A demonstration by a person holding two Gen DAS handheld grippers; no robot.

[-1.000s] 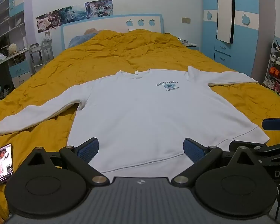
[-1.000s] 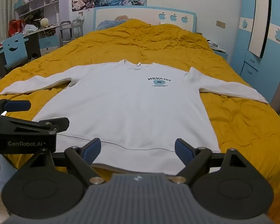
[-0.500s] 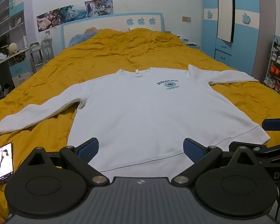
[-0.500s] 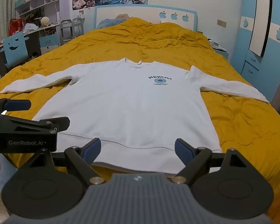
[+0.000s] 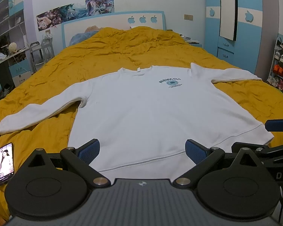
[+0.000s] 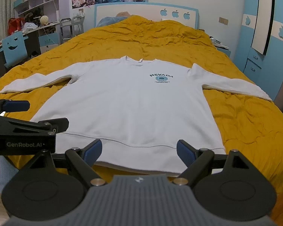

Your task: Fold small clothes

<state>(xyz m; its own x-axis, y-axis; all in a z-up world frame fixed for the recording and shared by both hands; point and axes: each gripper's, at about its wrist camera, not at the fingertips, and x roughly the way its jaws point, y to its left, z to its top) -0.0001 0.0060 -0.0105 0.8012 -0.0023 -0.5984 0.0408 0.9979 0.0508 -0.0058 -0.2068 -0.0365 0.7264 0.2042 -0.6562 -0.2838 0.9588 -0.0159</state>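
A white long-sleeved sweatshirt (image 5: 151,109) with a blue NEVADA print lies flat and face up on the yellow bed cover, both sleeves spread out; it also shows in the right wrist view (image 6: 134,103). My left gripper (image 5: 142,151) is open and empty, hovering just before the hem. My right gripper (image 6: 139,151) is open and empty, also just before the hem. Each gripper appears at the edge of the other's view.
A phone (image 5: 4,163) with a lit screen lies on the yellow bed cover (image 5: 122,50) near the front left corner. A desk and shelves (image 6: 28,28) stand left of the bed, a blue wardrobe (image 5: 235,28) and a shoe rack (image 5: 282,69) to the right.
Both views have shifted very slightly; the sweatshirt lies as before and both grippers stay open.
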